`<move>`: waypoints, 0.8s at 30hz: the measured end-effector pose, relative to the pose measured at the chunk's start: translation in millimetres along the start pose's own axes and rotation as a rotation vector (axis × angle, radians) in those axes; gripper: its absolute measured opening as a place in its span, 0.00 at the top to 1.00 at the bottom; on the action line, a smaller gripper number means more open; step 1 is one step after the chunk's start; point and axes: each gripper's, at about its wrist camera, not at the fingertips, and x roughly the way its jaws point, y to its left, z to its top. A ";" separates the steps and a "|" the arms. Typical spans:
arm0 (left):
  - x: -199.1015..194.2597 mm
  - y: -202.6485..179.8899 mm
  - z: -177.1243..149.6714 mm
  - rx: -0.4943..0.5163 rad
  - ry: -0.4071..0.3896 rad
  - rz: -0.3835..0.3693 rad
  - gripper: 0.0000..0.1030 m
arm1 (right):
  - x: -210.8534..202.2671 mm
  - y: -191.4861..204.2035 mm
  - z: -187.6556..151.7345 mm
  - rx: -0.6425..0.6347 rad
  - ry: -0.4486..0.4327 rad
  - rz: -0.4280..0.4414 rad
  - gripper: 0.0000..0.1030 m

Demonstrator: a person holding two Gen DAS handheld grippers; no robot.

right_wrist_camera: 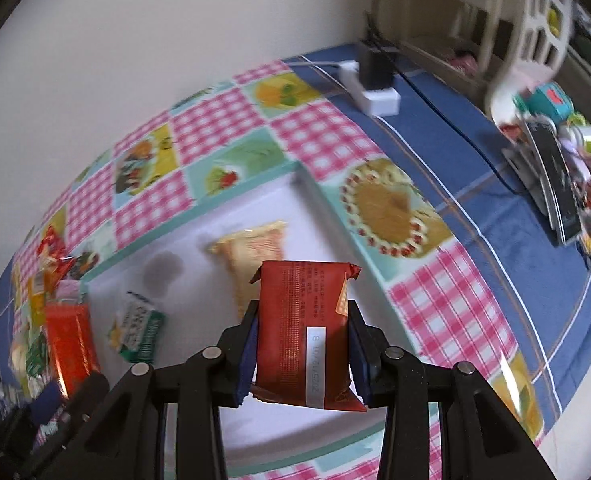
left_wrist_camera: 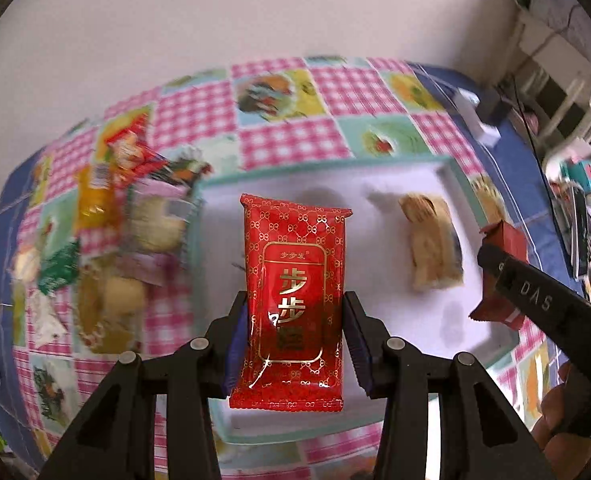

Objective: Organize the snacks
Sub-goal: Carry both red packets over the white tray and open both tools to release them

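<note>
Reading 步步 (left_wrist_camera: pixel 293 300) in gold — dated 2025/12/01 (right_wrist_camera: pixel 316 364)

Desk (right_wrist_camera: pixel 495 216) covered by a patchwork cloth of pink gingham, food-print squares and blue border, bearing a shallow white tray (right_wrist_camera: pixel 199 216) with a teal rim as landmark. Left of the tray, touching its rim, lies a loose heap of wrapped snacks (left_wrist_camera: pixel 107 240). Beyond the tray's far right corner sits a white power strip (right_wrist_camera: pixel 375 94) with a black plug, and further right a cluster of small clutter (right_wrist_camera: pixel 563 160).
</note>
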 end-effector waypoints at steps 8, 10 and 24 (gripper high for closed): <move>32.0 -15.5 -9.1 0.031 0.092 0.007 0.55 | 22.0 -9.6 -2.3 0.022 0.069 -0.018 0.59; 38.7 -15.3 -10.4 0.028 0.111 0.012 0.55 | 29.1 -11.3 -4.1 0.034 0.088 -0.024 0.59; 60.6 -9.4 -11.9 0.010 0.143 0.037 0.54 | 58.2 1.3 -17.3 0.013 0.168 0.004 0.59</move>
